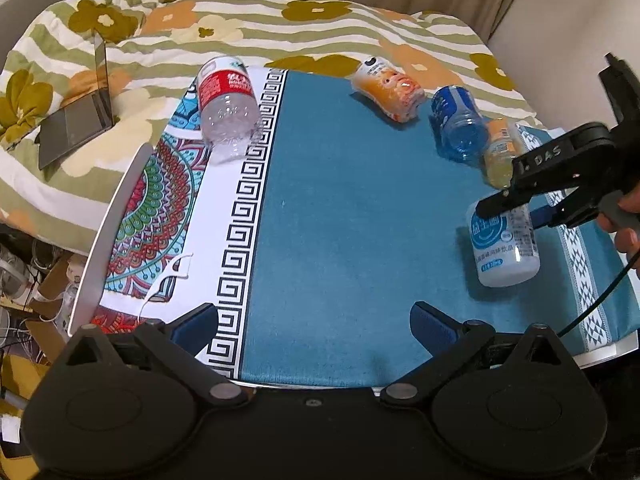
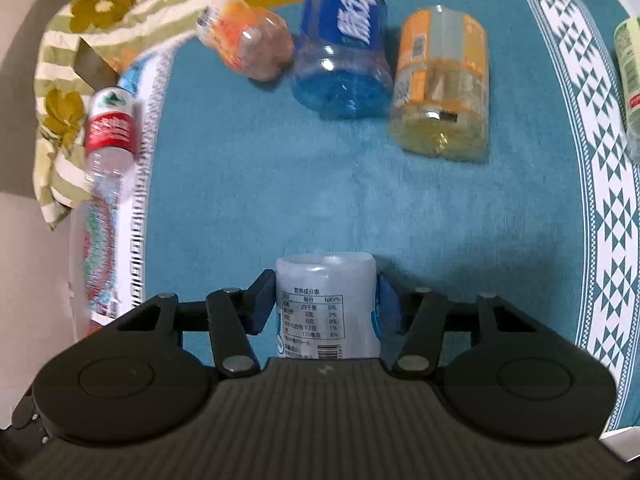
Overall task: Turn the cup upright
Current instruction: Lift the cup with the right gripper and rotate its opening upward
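The right gripper (image 2: 326,304) clamps the white cup (image 2: 327,304) between its blue pads, holding it tilted above the teal cloth (image 2: 280,184). Beyond the white cup lie a yellow cup (image 2: 442,88), a blue cup (image 2: 344,52) and an orange cup (image 2: 250,42). Well left of the white cup, the left gripper (image 1: 316,324) hovers with jaws spread, empty.

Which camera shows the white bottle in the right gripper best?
The left wrist view: the whole white bottle shows there, tilted above the blue cloth, right gripper clamping it. The right wrist view shows only its label side, close up between the jaws.
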`<state>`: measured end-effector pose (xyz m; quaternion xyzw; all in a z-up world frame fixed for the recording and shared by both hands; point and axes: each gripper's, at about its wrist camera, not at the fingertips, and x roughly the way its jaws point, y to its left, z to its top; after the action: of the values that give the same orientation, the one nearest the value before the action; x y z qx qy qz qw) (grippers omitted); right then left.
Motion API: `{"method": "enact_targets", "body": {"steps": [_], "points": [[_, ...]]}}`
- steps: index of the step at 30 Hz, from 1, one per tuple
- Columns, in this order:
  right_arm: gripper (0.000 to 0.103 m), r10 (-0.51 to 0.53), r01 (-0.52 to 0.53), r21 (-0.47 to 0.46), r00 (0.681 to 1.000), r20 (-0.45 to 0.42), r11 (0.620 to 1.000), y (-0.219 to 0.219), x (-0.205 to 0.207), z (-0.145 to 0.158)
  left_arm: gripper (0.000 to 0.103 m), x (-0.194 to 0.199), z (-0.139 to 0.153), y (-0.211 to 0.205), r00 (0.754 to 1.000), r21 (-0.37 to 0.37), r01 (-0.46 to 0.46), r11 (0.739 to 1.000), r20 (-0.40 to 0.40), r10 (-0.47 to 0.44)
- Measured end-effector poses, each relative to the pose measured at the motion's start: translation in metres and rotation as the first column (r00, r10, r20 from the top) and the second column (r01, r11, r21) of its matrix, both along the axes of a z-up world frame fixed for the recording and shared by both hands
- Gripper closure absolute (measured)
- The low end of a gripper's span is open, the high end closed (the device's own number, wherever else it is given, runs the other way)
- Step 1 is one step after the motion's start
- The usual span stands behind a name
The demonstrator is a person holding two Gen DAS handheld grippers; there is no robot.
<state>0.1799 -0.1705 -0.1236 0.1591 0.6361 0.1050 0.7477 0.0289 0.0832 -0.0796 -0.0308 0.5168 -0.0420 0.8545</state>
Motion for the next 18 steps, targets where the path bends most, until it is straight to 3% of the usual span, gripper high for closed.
{"method": "enact_targets", "body": {"steps": [2, 4, 6, 9, 11, 13, 18], "points": [[0.033, -0.009, 0.009, 0.006, 0.996, 0.09, 1.0, 0.002, -0.01, 0.019, 0.0, 0.0, 0.003, 0.0, 1.0, 0.002, 0.005, 1.0, 0.003, -0.005], [0.032, -0.004, 0.018, -0.051, 0.966, 0.257, 0.999, 0.013, -0.027, 0.038, 0.0, -0.001, 0.005, 0.001, 1.0, 0.008, 0.008, 1.0, 0.004, -0.008], [0.032, -0.015, 0.063, -0.096, 0.901, 0.434, 0.993, 0.025, -0.049, 0.045, 0.0, 0.0, 0.004, 0.002, 1.0, 0.01, 0.009, 1.0, 0.001, -0.009], [0.032, -0.055, 0.166, -0.135, 0.804, 0.592, 0.977, 0.039, -0.073, 0.031, 0.0, -0.001, 0.001, 0.004, 1.0, 0.014, 0.008, 1.0, 0.0, -0.008], [0.032, -0.076, 0.229, -0.145, 0.74, 0.668, 0.962, 0.046, -0.083, 0.017, 0.0, -0.003, -0.001, 0.005, 1.0, 0.021, 0.013, 1.0, 0.008, -0.013], [0.032, -0.074, 0.264, -0.159, 0.697, 0.713, 0.951, 0.052, -0.088, 0.004, 0.0, -0.006, -0.003, 0.005, 1.0, 0.035, 0.025, 0.999, 0.013, -0.025], [0.031, -0.087, 0.311, -0.16, 0.65, 0.755, 0.937, 0.054, -0.09, -0.023, 0.0, -0.015, -0.009, 0.005, 0.998, 0.085, 0.049, 0.995, 0.023, -0.051]]}}
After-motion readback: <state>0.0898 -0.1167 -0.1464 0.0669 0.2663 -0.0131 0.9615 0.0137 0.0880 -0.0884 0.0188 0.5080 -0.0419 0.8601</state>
